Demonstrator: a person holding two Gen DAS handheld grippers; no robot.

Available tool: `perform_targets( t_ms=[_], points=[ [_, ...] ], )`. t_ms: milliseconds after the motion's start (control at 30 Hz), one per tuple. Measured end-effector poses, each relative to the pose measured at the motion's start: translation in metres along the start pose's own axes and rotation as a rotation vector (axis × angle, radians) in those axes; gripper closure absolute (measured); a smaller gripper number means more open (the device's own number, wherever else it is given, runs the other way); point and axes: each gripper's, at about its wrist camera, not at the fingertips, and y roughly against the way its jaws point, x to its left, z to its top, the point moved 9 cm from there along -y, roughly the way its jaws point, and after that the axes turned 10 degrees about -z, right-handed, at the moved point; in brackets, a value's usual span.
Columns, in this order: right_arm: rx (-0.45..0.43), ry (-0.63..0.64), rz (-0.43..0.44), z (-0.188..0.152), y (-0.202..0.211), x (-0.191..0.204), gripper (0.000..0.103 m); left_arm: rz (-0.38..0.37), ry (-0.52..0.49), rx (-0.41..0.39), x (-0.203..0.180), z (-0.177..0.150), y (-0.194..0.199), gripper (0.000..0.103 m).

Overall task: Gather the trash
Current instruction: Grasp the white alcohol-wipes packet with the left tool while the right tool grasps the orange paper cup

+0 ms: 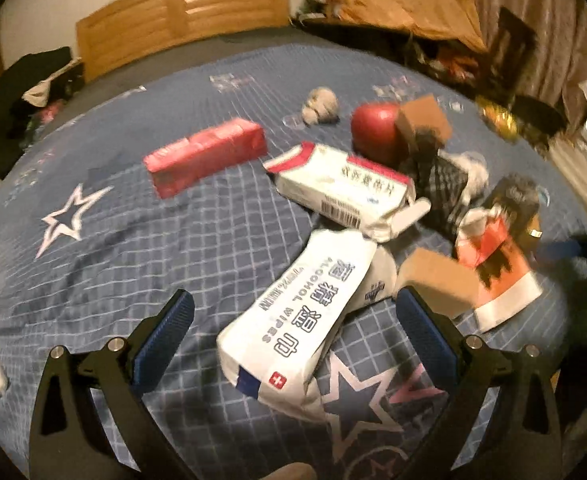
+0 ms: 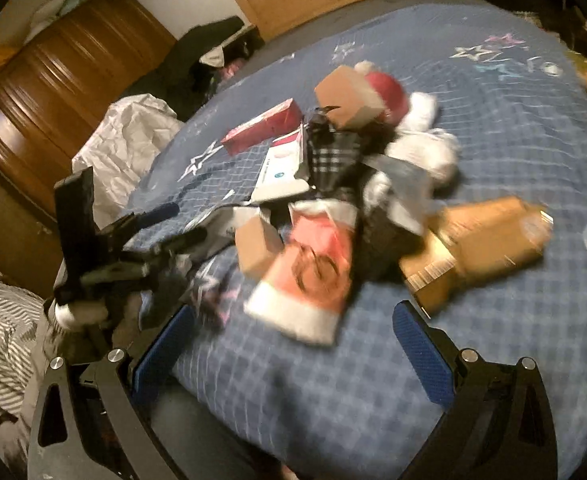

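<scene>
Trash lies in a heap on a blue checked bedspread [image 1: 93,264]. In the left wrist view my left gripper [image 1: 293,320] is open, its fingers either side of a white alcohol wipes pack [image 1: 293,320]. Beyond it lie a white and red carton [image 1: 345,188], a red box [image 1: 205,156], a small brown box [image 1: 437,284] and an orange printed paper [image 1: 497,268]. In the right wrist view my right gripper [image 2: 293,324] is open and empty, just short of the orange printed paper [image 2: 313,276], with a tan padded package [image 2: 481,248] to its right. The left gripper [image 2: 133,240] shows at the left.
A wooden headboard [image 1: 185,12] stands at the far side of the bed. Brown paper and clutter [image 1: 425,4] pile at the far right. A wooden wardrobe [image 2: 53,92] and a white bag [image 2: 129,148] stand left of the bed. A crumpled tissue [image 1: 321,106] lies further back.
</scene>
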Motion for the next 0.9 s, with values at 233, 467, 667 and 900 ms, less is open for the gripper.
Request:
perform_targets(
  t_ms=[233,467,667,900],
  points=[
    [0.057,0.005,-0.073,0.023,-0.049,0.008,0.009,0.008,-0.018,0.073,0.009,0.001,-0.021,0.031],
    [-0.001,0.059,-0.129,0.036,-0.053,0.009,0.055,0.001,0.049,0.014,0.011,-0.003,-0.014,0.052],
    [-0.139,0.169,-0.132,0.033,-0.001,0.03,0.055,0.082,0.157,-0.119,0.01,-0.015,0.038,0.053],
    [-0.389,0.283,-0.227,0.042,0.087,0.039,0.055,0.207,0.257,-0.361,-0.019,0.0,0.127,0.053]
  ],
)
